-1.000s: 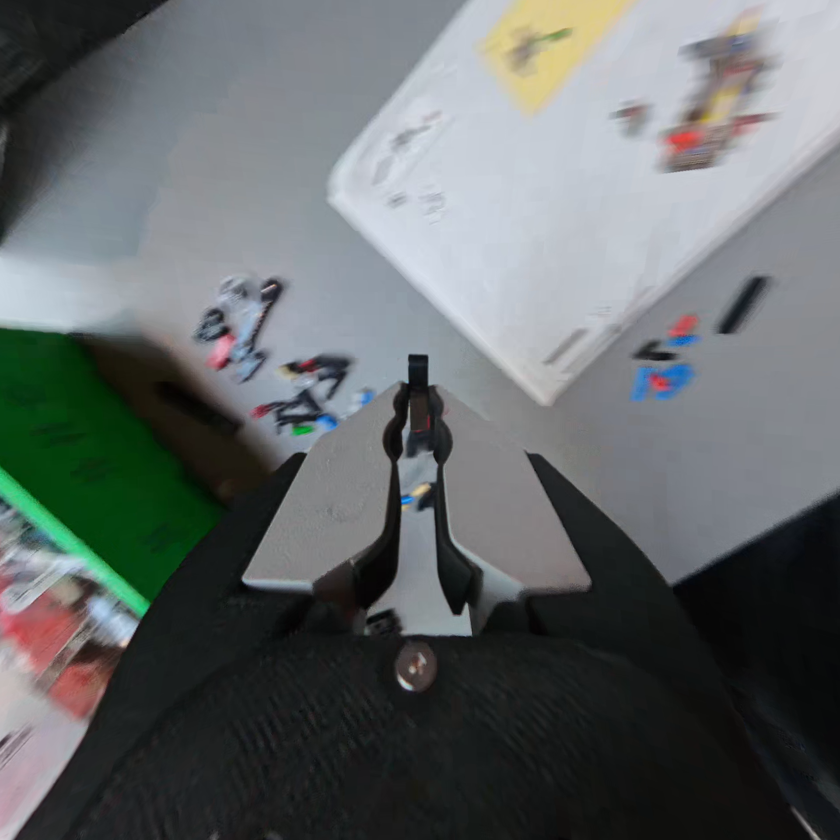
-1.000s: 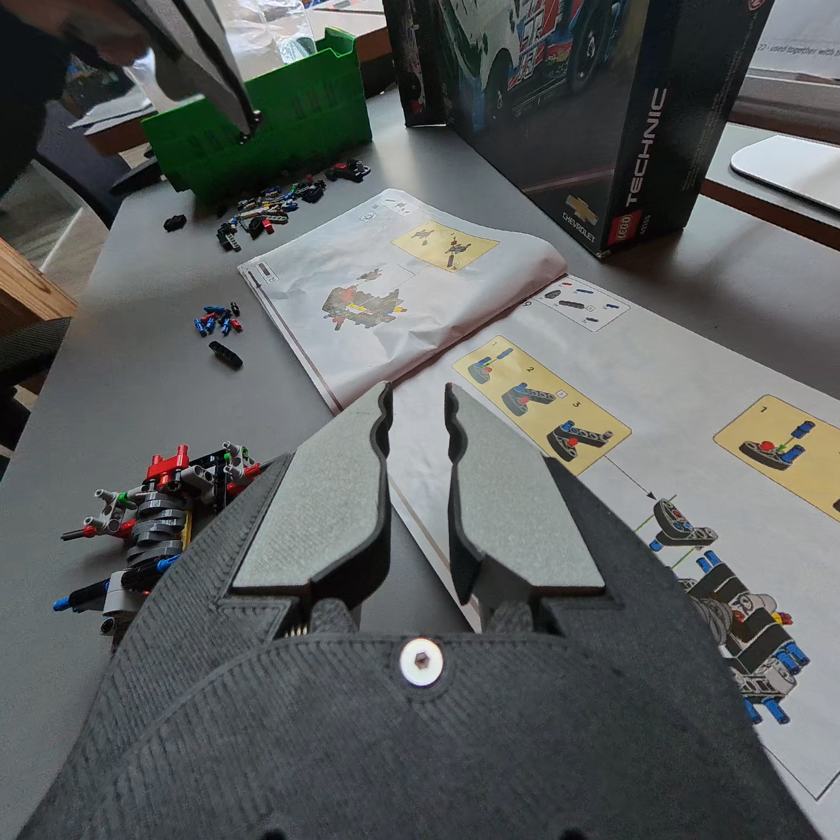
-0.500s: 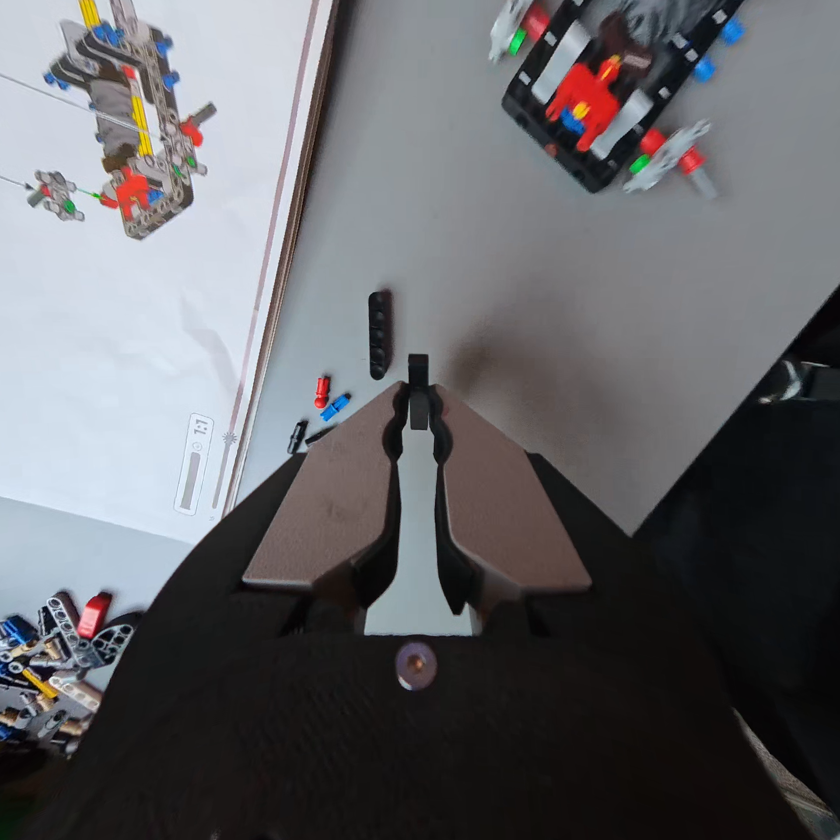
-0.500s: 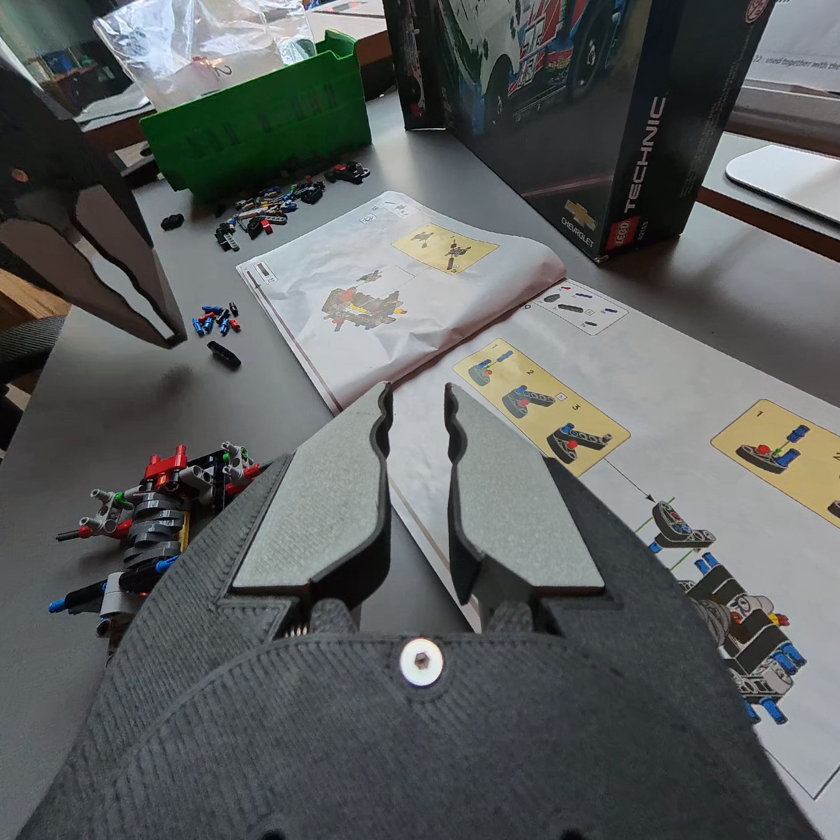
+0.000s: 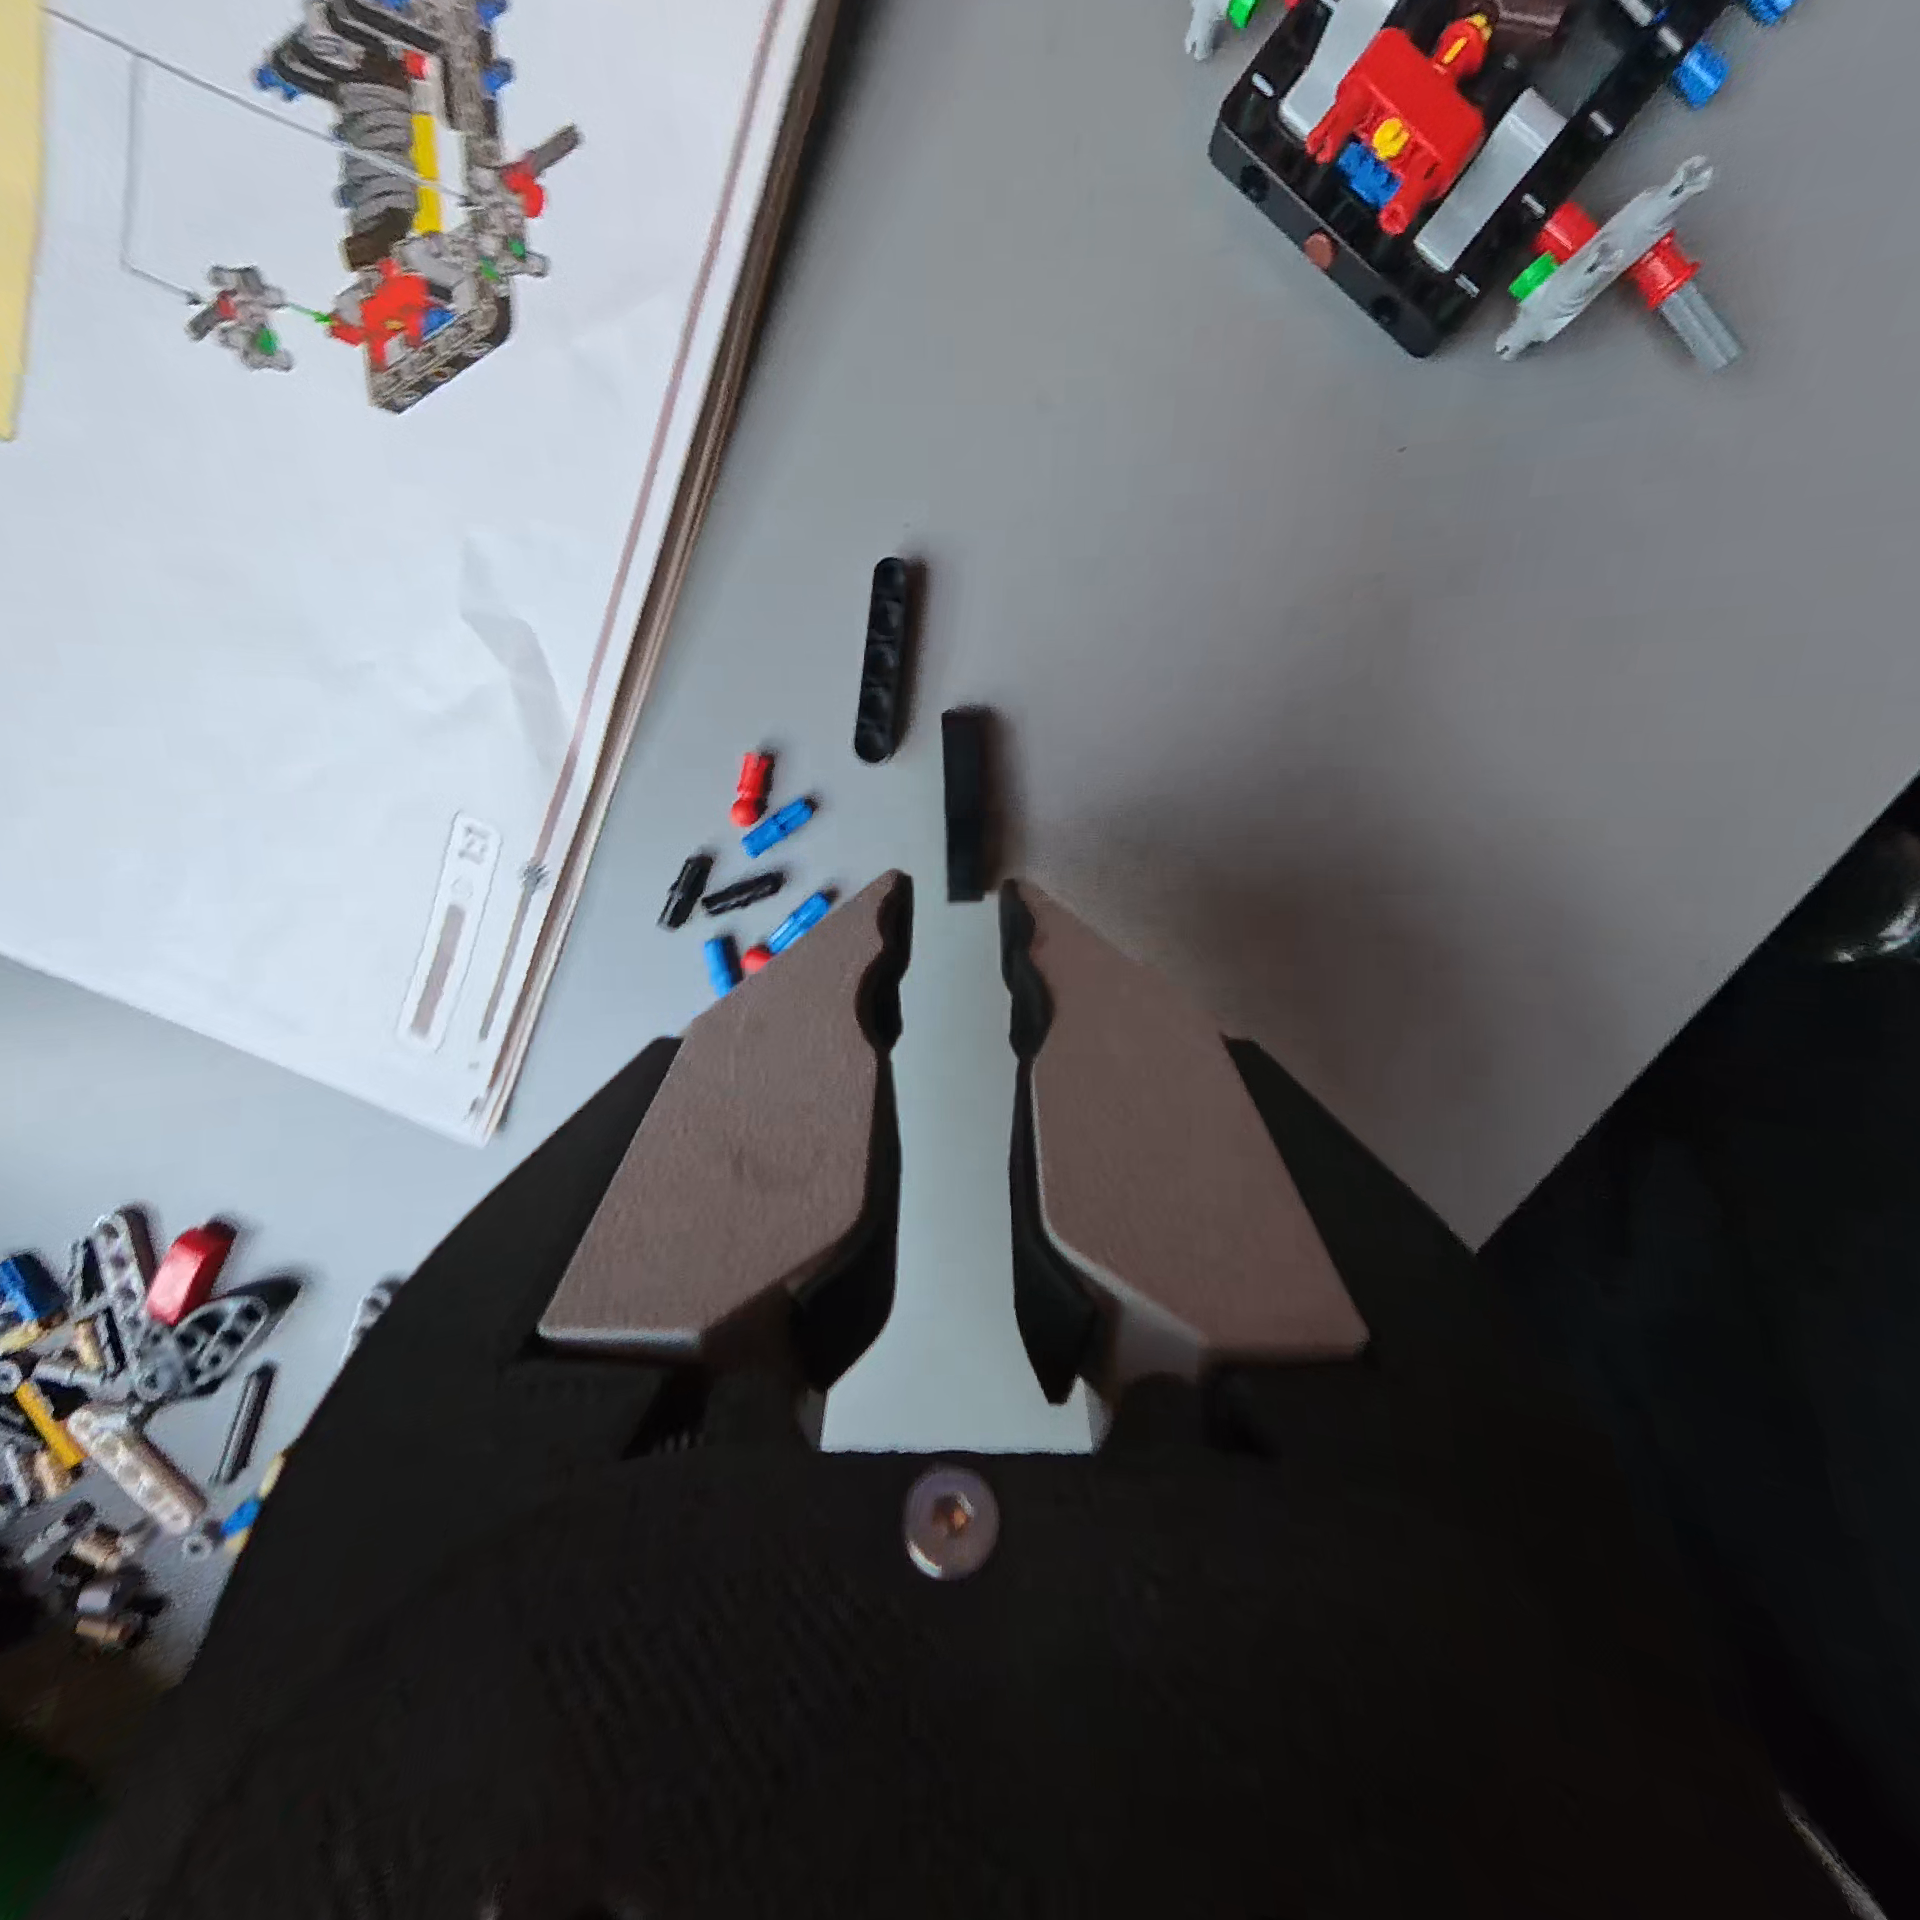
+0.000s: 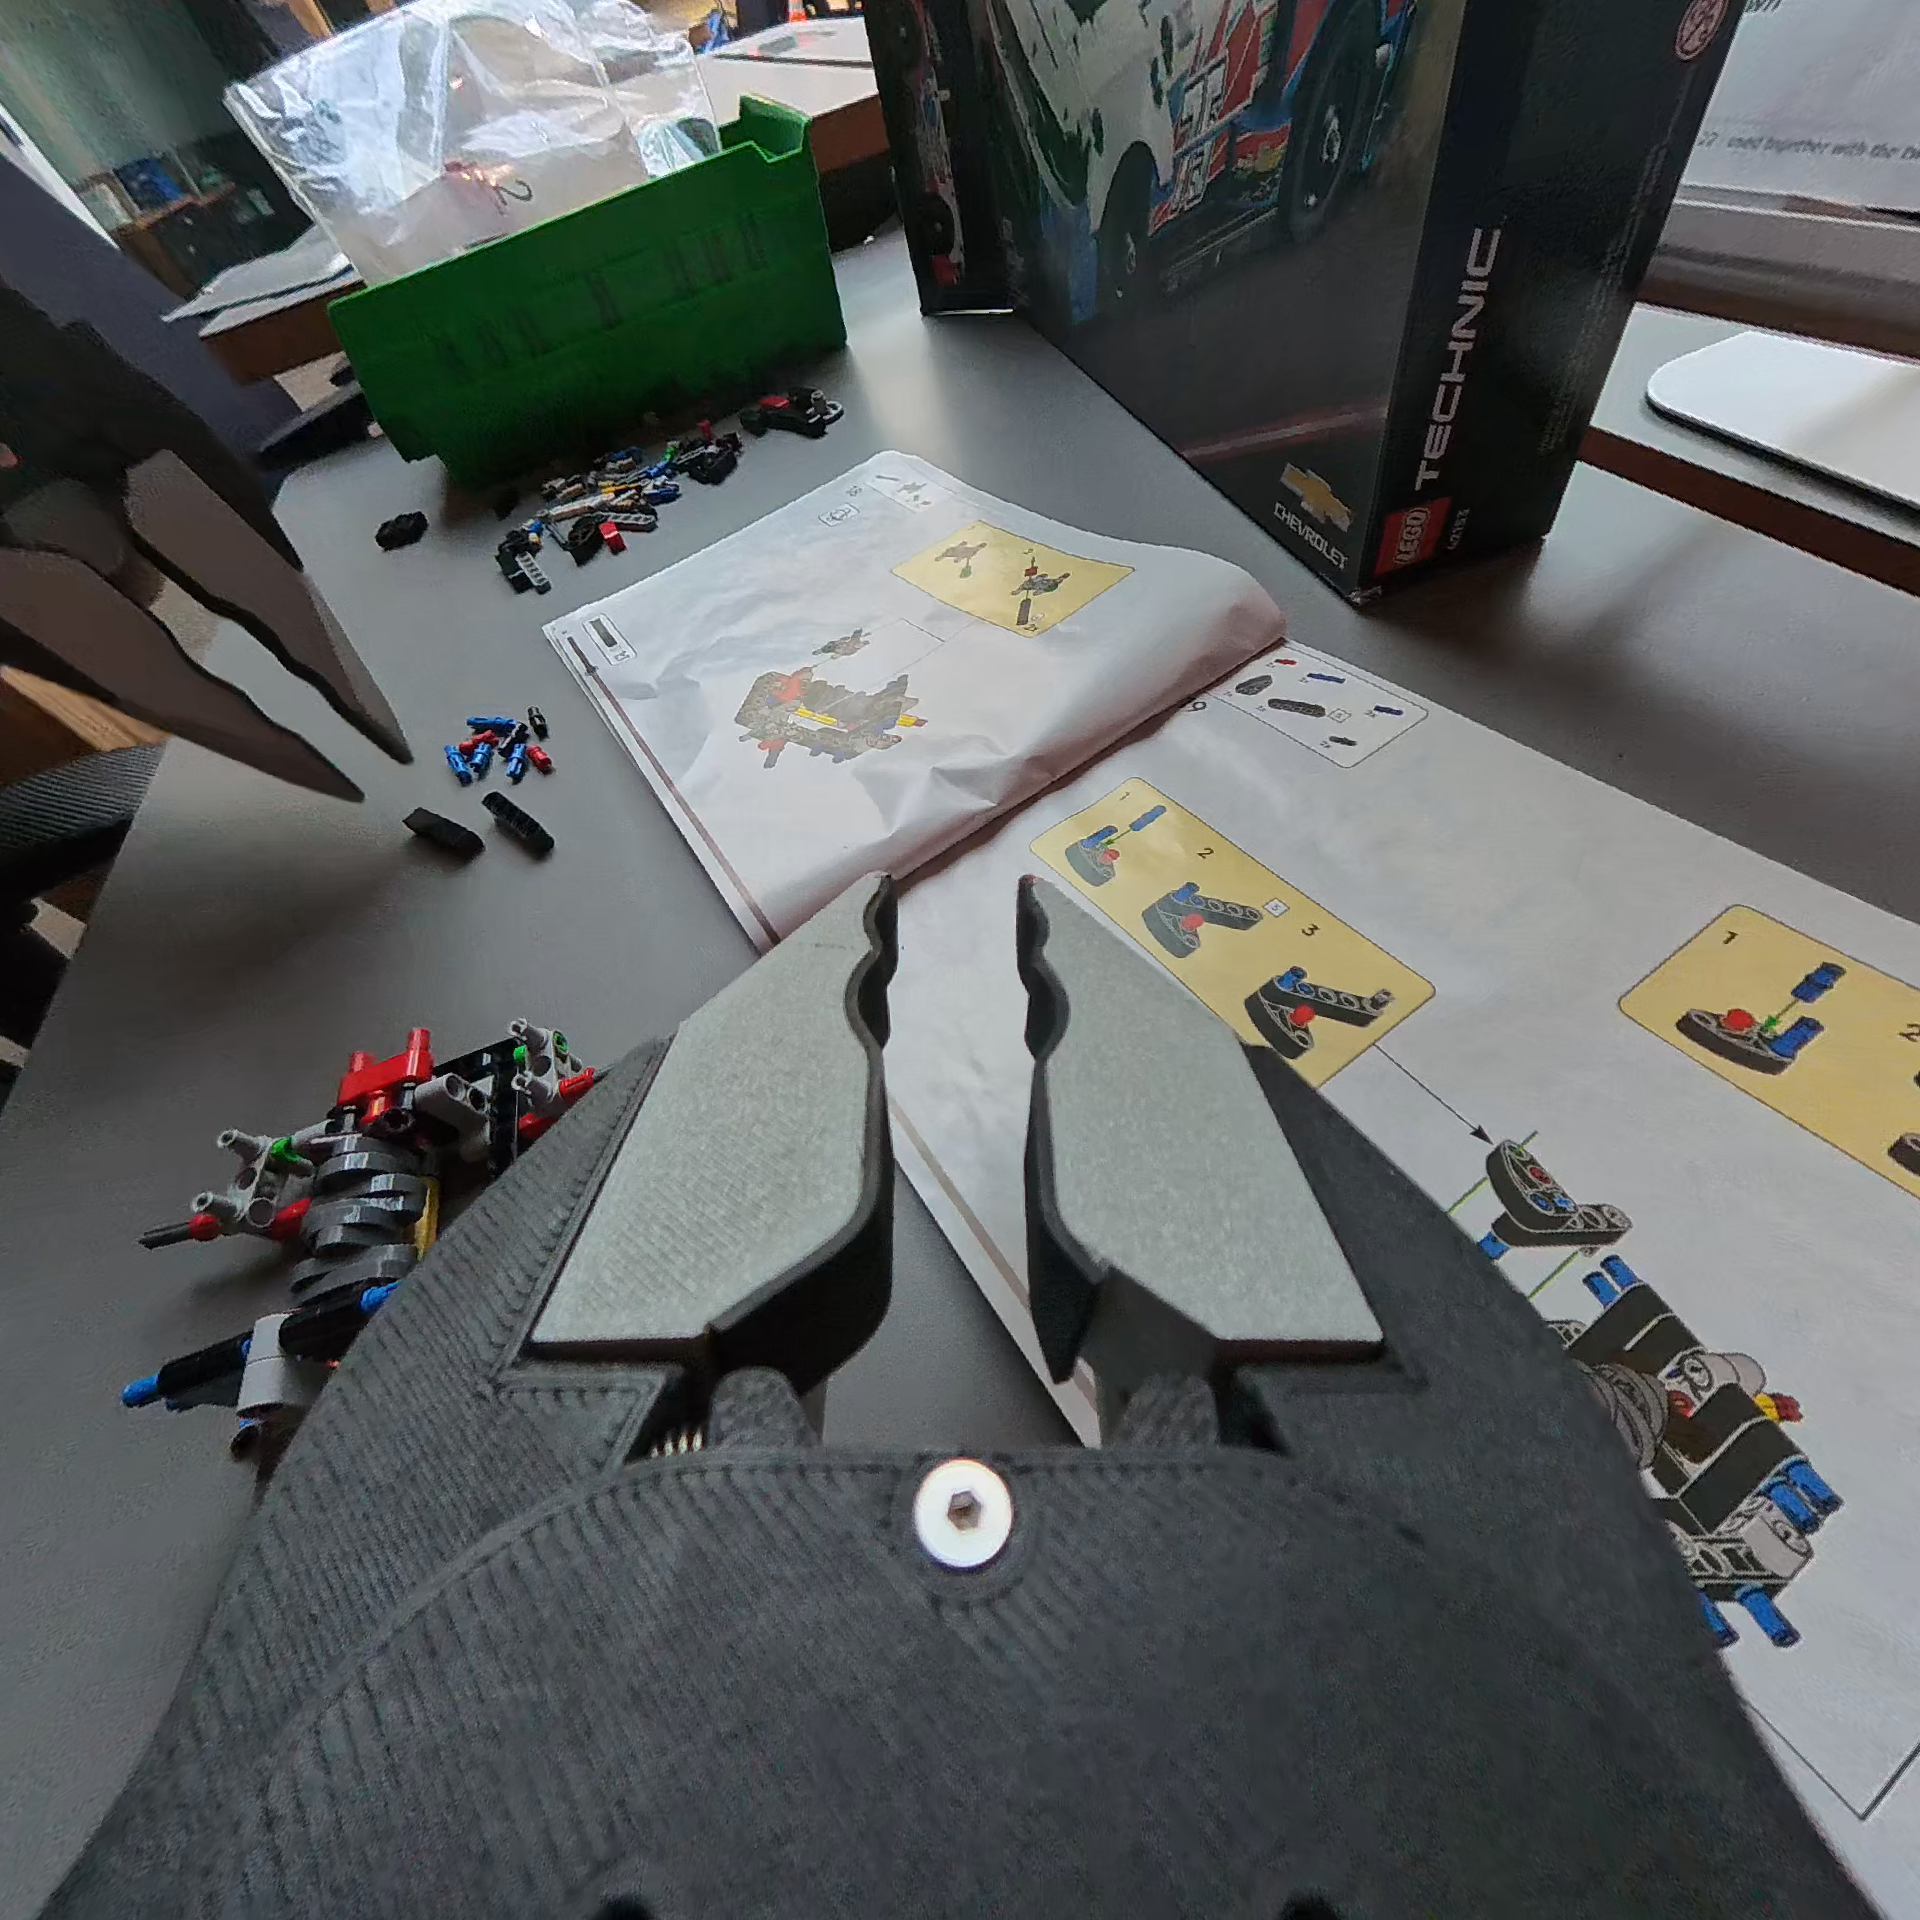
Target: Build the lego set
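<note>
Released since half a second ago, the short black beam (image 5: 966,805) lies on the grey table (image 5: 1299,623) beside a longer holed beam (image 5: 886,660). Left tool (image 5: 956,896) is parted and empty; right tool (image 6: 956,894) likewise, gripping nothing.

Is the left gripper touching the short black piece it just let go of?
Apart. The right wrist view shows the left gripper raised off the table, with bare table between its tips and the short black piece, which lies beside the black beam.
</note>
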The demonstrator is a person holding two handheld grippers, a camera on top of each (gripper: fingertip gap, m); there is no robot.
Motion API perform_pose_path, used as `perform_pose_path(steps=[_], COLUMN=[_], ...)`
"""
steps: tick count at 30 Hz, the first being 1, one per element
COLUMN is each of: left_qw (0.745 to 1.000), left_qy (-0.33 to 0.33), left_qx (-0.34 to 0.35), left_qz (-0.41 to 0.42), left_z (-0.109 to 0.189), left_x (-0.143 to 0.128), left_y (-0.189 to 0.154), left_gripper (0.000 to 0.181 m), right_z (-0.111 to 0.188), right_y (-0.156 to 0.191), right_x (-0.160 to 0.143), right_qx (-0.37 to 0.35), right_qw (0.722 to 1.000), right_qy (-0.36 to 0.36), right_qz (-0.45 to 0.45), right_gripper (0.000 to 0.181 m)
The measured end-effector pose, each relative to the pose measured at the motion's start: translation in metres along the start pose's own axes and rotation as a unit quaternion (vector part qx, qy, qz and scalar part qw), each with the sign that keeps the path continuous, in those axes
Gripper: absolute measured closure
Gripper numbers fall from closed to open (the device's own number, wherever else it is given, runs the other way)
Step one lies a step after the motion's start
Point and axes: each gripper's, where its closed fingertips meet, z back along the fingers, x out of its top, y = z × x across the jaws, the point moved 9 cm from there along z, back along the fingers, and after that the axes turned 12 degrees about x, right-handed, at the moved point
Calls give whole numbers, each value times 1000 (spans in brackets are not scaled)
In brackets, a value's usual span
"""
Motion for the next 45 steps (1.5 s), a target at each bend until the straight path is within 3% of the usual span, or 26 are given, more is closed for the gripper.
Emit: perform_pose_path(steps=[3,9,14,33,37,41,45], left_qw=[999,969,951,959,973,970,967], left_qy=[-10,-17,-29,0,42,113,116], left_qx=[40,201,212,185,119,78,45], left_qz=[26,142,224,215,194,202,223], left_z=[27,89,105,82,51,11,-2], left_x=[-10,-41,-67,-78,-80,-89,-87], left_y=[35,159,207,207,192,181,175], left_gripper=[167,164,162,165,163,161,149], right_z=[1,1,1,0,0,0,0], right_y=[0,0,0,0,0,1,1], right_x=[0,0,0,0,0,0,0], right_qx=[-2,-5,-4,-1,-2,-4,-3], right_qw=[1000,1000,1000,1000,1000,1000,1000], right_qy=[-5,-2,-5,0,1,1,-1], right_qz=[-1,2,0,-2,0,3,2], right_gripper=[161,161,161,161,161,161,161])
